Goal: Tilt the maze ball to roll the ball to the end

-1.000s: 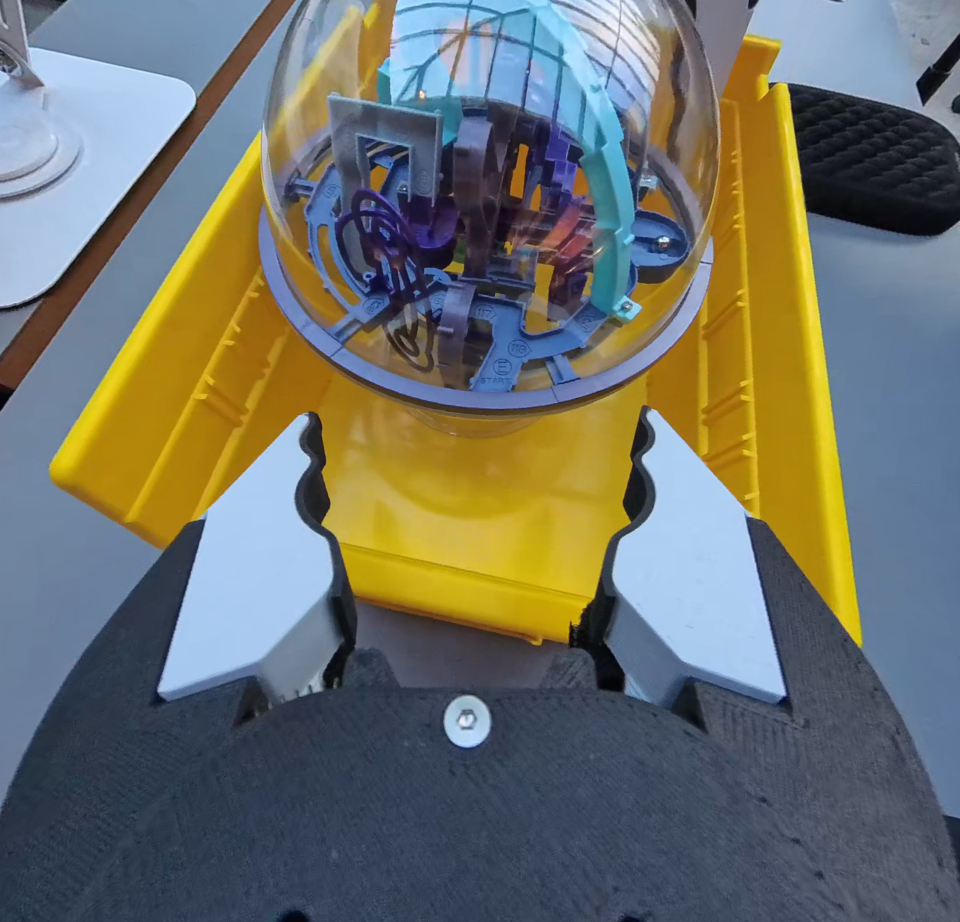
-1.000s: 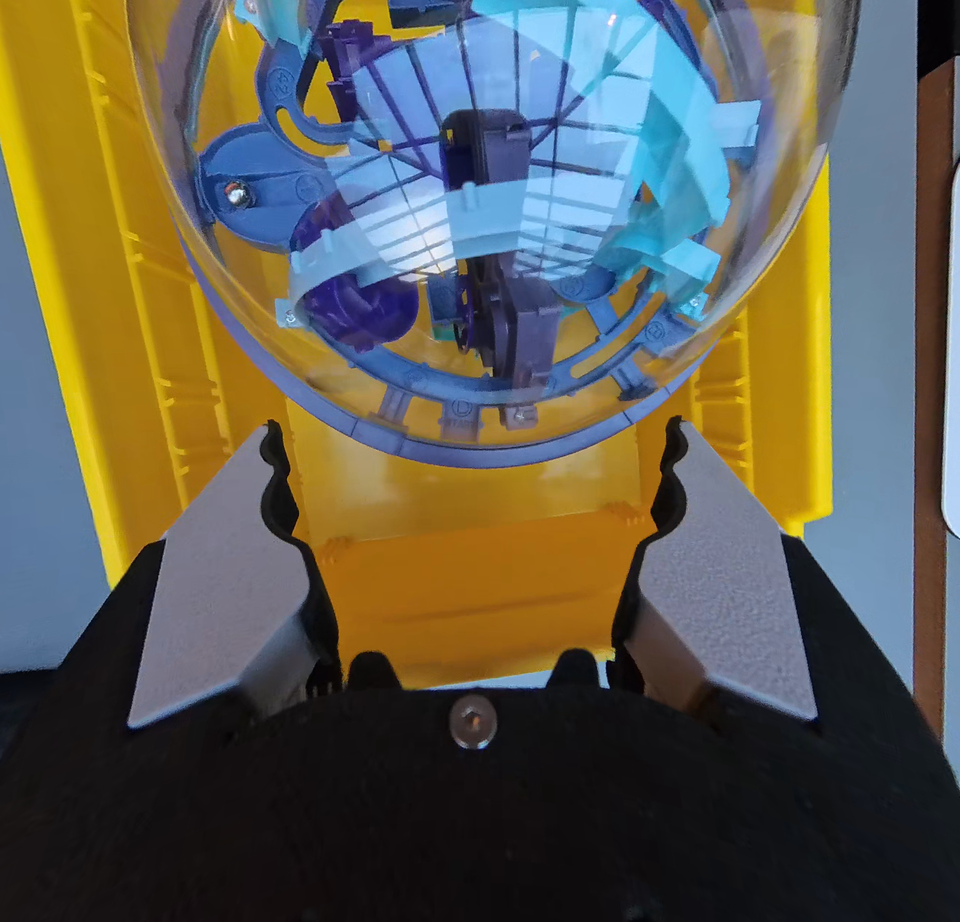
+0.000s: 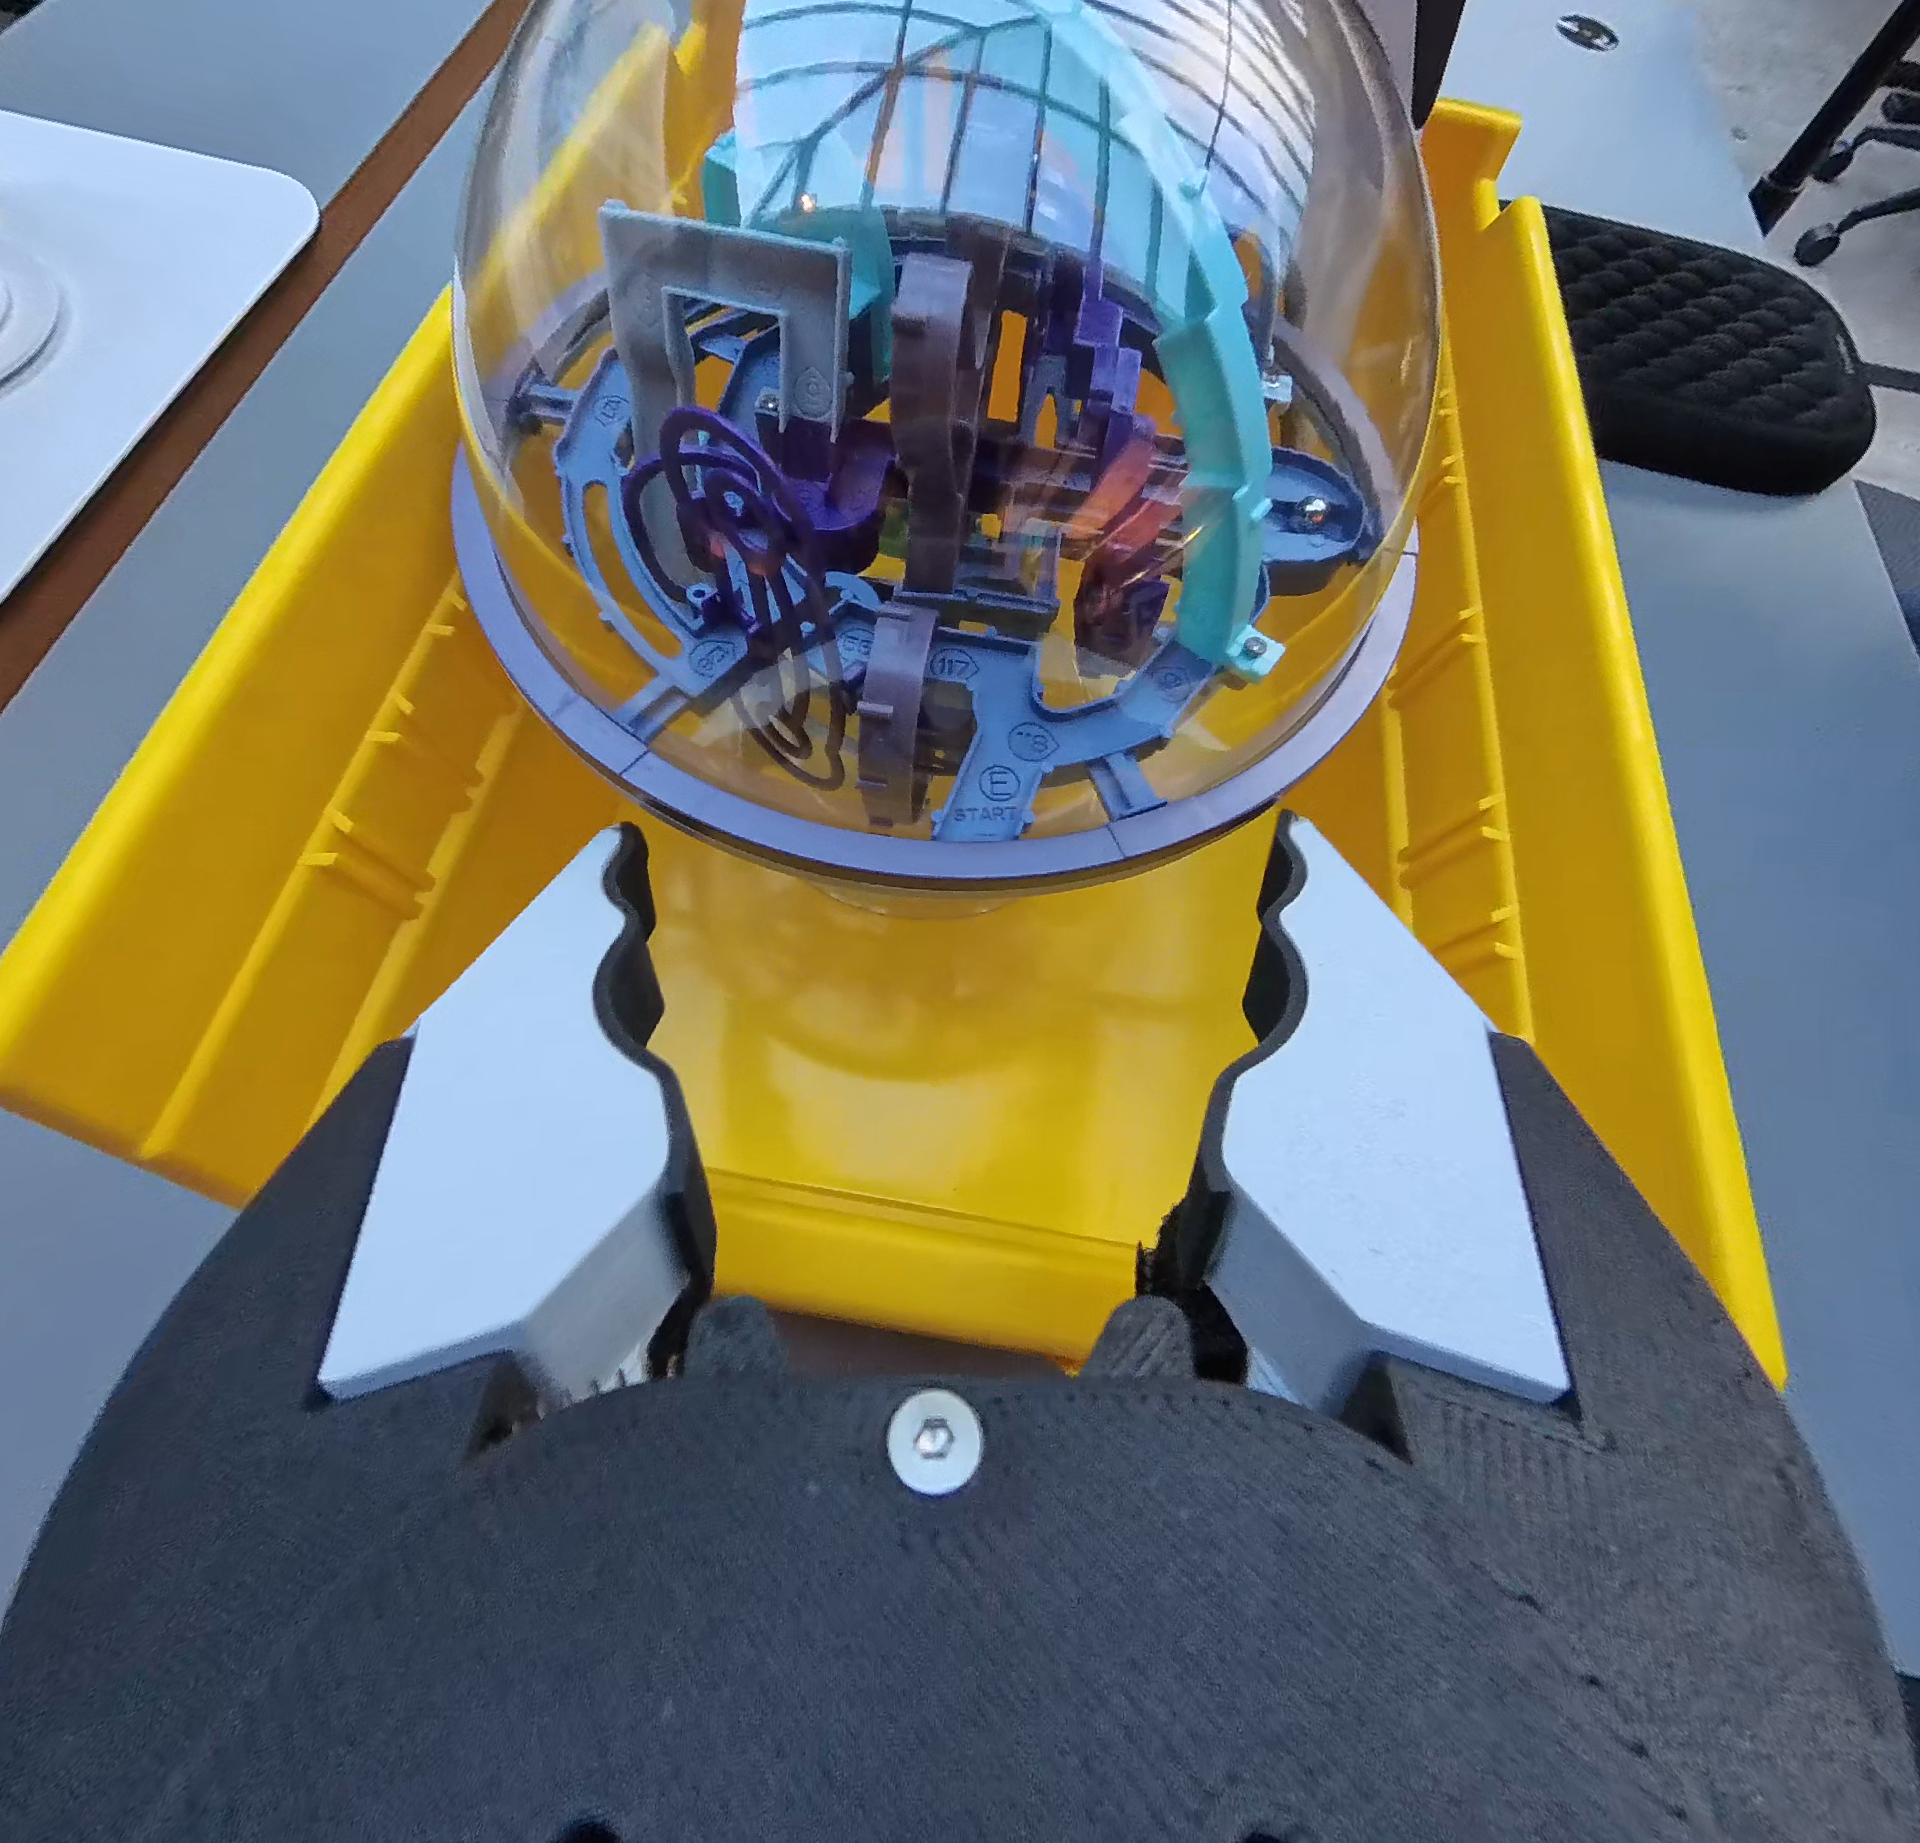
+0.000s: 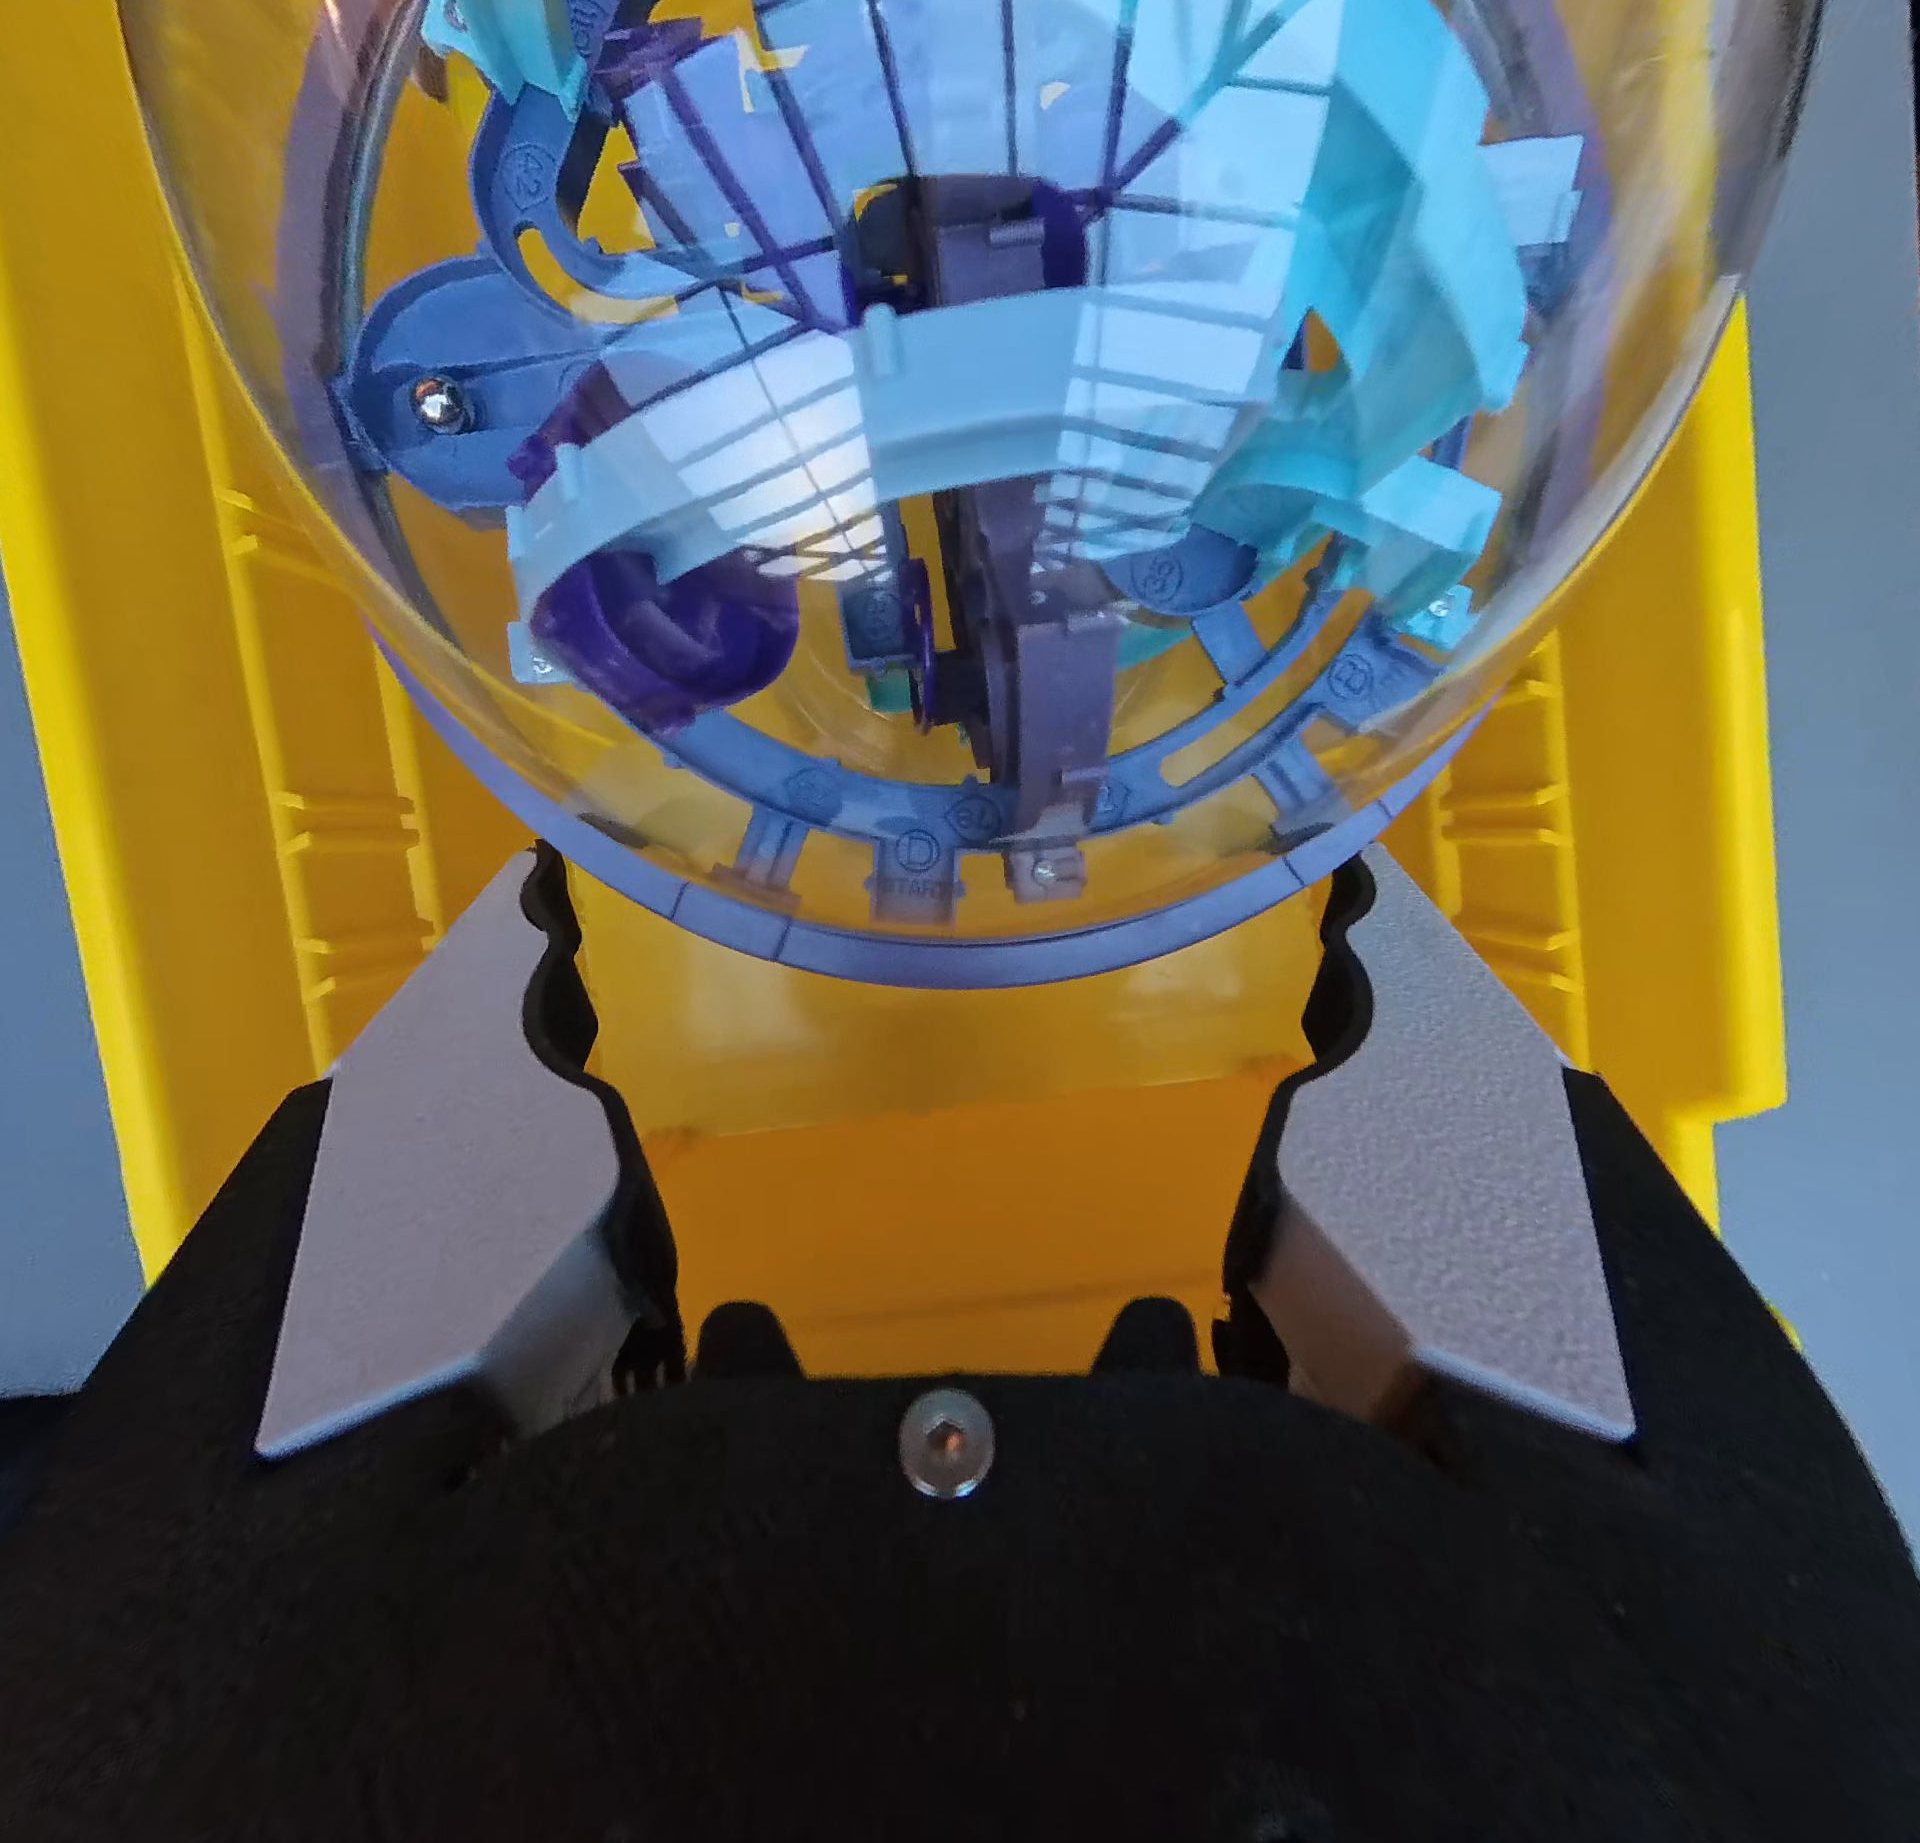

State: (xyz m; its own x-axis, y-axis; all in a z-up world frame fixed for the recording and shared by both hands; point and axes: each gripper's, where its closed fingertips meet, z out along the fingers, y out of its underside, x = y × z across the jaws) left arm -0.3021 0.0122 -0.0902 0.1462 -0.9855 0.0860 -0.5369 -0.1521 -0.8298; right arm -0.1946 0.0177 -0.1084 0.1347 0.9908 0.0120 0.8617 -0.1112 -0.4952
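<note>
We have the maze ball (image 3: 945,422) sitting in a yellow bin (image 3: 291,754) on the grey tabletop (image 3: 1745,858), a clear sphere packed with blue, teal and purple tracks. Our left gripper (image 3: 951,920) faces it from one end of the bin and our right gripper (image 4: 951,936) from the other; both pairs of jaws are spread wide and released, grasping nothing, with their tips just short of the sphere's dark equator ring. The small steel ball (image 4: 438,403) rests in a round blue cup near the shell's edge, seen also in the left wrist view (image 3: 1311,515). We judge this to be the approach step: the sphere is not yet gripped or tilted, so the run has barely begun. Next we need to press in from both sides and steady the shell, likely cradling it between the two grippers since it looks too wide for either pair of jaws, then tip gently so the ball leaves its cup along the track.
</note>
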